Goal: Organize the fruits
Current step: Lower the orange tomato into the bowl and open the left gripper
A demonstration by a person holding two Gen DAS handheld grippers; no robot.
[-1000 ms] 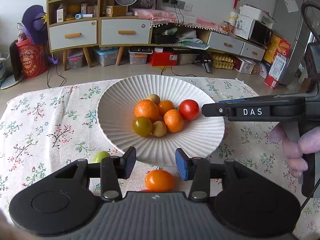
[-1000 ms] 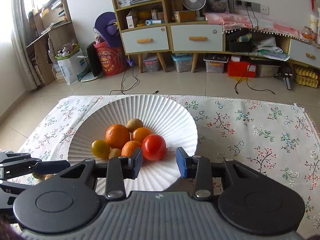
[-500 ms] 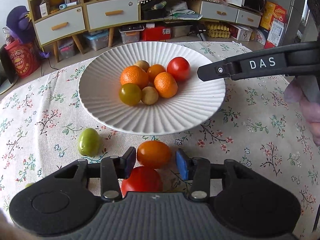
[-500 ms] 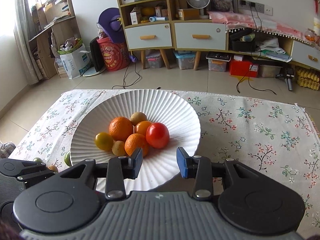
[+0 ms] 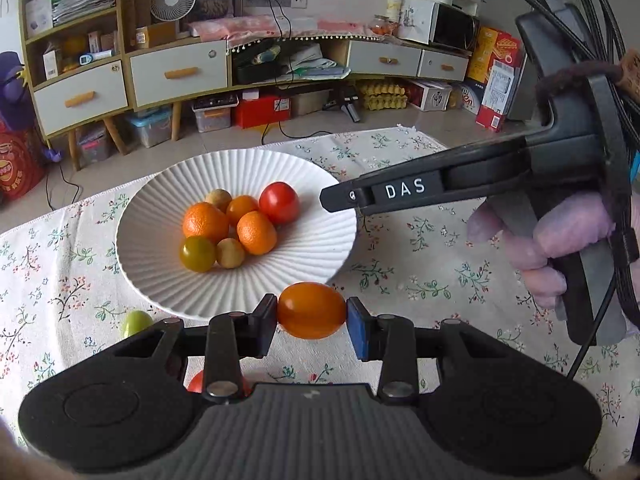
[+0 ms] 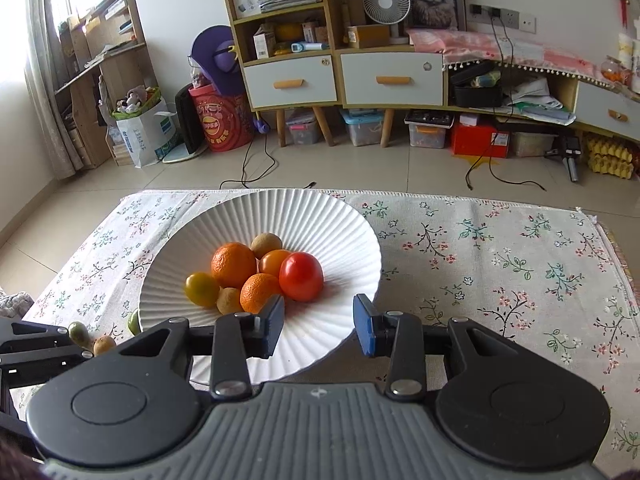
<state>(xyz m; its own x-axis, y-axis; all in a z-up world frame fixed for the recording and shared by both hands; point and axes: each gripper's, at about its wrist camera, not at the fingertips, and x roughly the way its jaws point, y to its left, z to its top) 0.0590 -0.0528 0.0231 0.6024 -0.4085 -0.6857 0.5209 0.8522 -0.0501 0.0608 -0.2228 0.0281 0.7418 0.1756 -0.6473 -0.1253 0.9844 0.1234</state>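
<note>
My left gripper (image 5: 312,316) is shut on an orange tomato (image 5: 311,310), held just above the cloth at the near rim of the white ribbed plate (image 5: 160,272). The plate holds several fruits: oranges, a red tomato (image 5: 279,202), a yellow-green tomato (image 5: 197,253) and small tan fruits. A green fruit (image 5: 136,322) and a red tomato (image 5: 196,383) lie on the cloth near my left gripper. My right gripper (image 6: 319,324) hangs over the plate's (image 6: 320,224) near edge, jaws parted with nothing between them. In the left wrist view it reaches in from the right (image 5: 336,200).
A floral tablecloth (image 6: 500,264) covers the low table. Small green and brown fruits (image 6: 90,338) lie on the cloth left of the plate. A gloved hand (image 5: 552,240) holds the right gripper. Cabinets and boxes stand on the floor beyond the table's far edge.
My left gripper closed on the orange tomato and lifted it off the cloth toward the plate. The red tomato stays behind on the cloth. The right gripper hardly moved.
</note>
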